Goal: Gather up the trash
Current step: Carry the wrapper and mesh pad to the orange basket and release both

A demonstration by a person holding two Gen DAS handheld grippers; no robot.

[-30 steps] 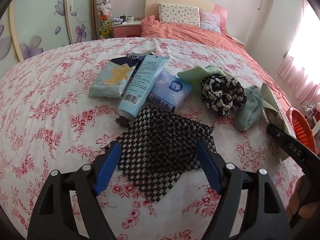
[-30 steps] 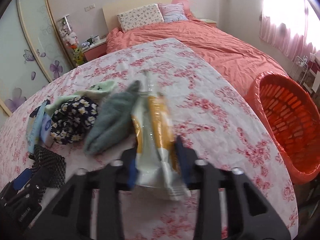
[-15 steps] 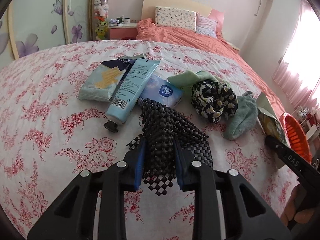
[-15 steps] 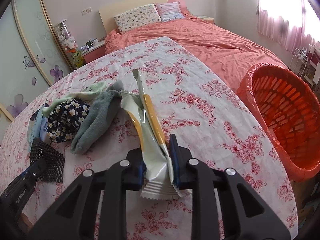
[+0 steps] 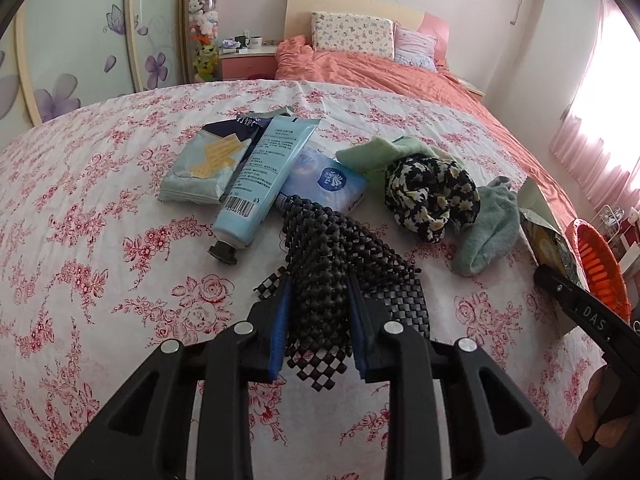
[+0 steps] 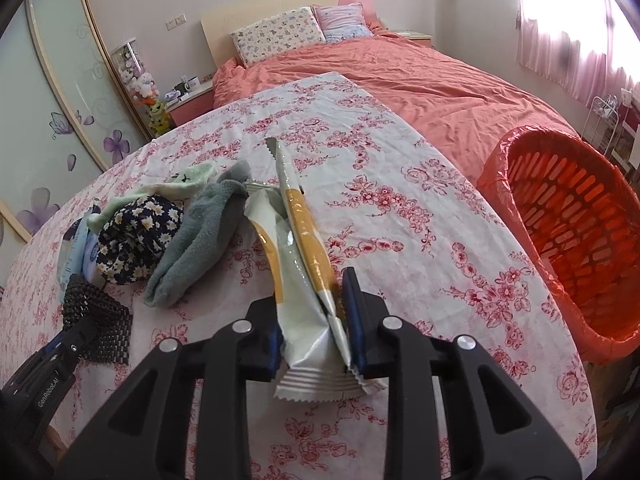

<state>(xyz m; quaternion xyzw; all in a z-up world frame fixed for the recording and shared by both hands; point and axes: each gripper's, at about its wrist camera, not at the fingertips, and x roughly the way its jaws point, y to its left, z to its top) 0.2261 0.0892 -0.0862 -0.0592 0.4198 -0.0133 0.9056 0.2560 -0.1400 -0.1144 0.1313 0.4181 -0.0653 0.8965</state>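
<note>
Left hand-held gripper (image 5: 320, 320): narrowed, pinching bunched black mesh mat (image 5: 340, 264) near bed's (image 5: 80, 240) front. Right hand-held gripper (image 6: 312, 320): clamping snack wrapper (image 6: 300, 248); orange basket (image 6: 568, 240) right, partly cut off.

coral-quilted bed (image 5: 380, 72), flowered wardrobe doors (image 5: 80, 40), perhaps curtained window (image 6: 576, 28).

Floral bedspread (image 5: 100, 208), tube (image 5: 264, 176), socks (image 5: 486, 236)
</note>
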